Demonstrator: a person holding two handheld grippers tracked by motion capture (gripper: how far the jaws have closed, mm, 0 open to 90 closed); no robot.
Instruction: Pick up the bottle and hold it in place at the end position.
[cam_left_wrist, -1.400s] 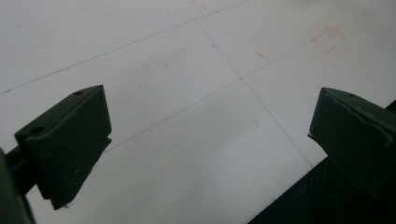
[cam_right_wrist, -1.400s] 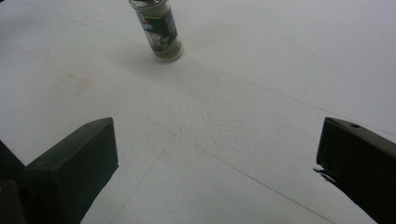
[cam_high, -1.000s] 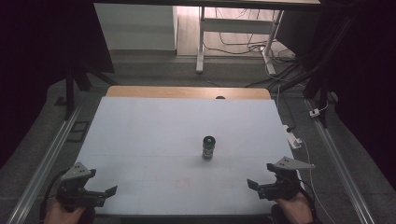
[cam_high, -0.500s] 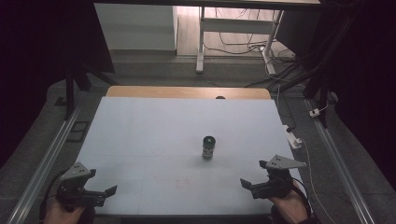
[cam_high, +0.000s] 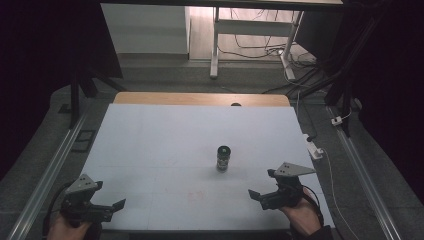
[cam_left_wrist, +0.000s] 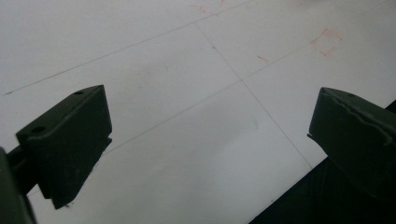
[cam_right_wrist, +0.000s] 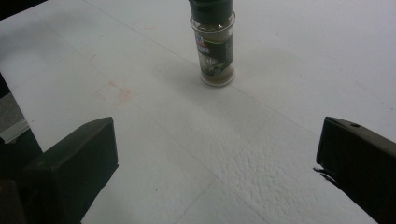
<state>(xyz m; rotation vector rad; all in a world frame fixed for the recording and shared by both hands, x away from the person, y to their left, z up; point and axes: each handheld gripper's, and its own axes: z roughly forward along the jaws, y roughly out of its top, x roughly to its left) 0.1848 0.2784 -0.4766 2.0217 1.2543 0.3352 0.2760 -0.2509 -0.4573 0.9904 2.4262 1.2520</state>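
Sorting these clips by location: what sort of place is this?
Likely a lab or workshop recording station: a bare white table holding one spice jar, cables on the floor behind, and metal rails alongside.

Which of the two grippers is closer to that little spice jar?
The right gripper. It sits just off the spice jar, toward the table's near right; the left gripper is far off at the near left corner.

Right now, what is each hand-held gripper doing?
Left hand-held gripper: open, holding nothing.
Right hand-held gripper: open, holding nothing, facing the spice jar.
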